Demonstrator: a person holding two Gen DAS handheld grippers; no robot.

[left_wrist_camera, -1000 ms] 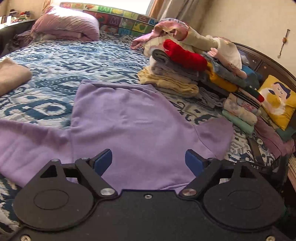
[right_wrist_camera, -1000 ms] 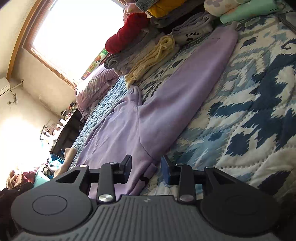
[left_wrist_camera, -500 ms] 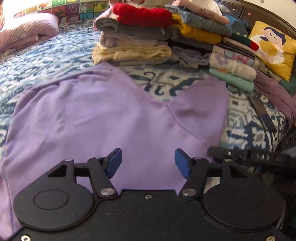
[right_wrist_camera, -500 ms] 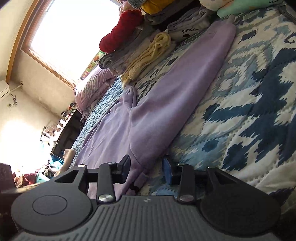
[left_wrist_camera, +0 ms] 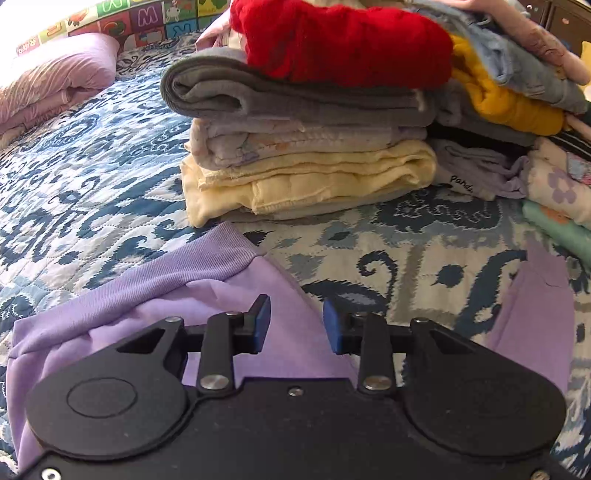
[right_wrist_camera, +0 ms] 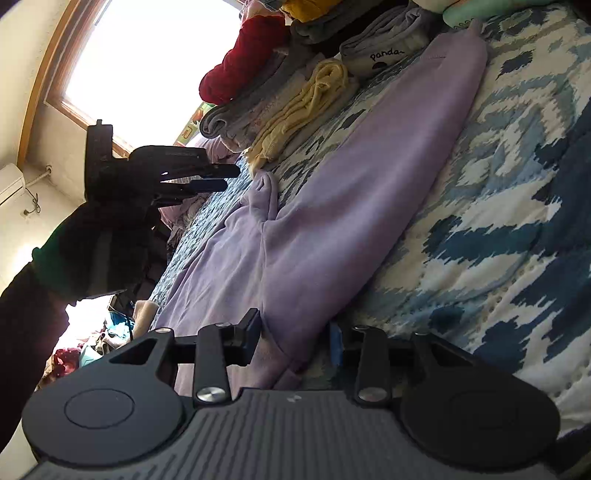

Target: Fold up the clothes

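Lilac sweatshirt (left_wrist_camera: 288, 347) between left claw (left_wrist_camera: 295, 325) pads

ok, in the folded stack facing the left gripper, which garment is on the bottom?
The pale yellow garment. It lies directly on the patterned quilt, under the lilac-white one, the grey one and the red knit on top.

"panda" on folded grey garment (right_wrist_camera: 384, 55); letter "M" on patchwork headboard (left_wrist_camera: 147, 16)

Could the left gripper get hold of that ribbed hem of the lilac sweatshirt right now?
Probably yes: the left gripper, fingers closing, hangs over the lilac sweatshirt; its ribbed hem lies just ahead with nothing covering it.
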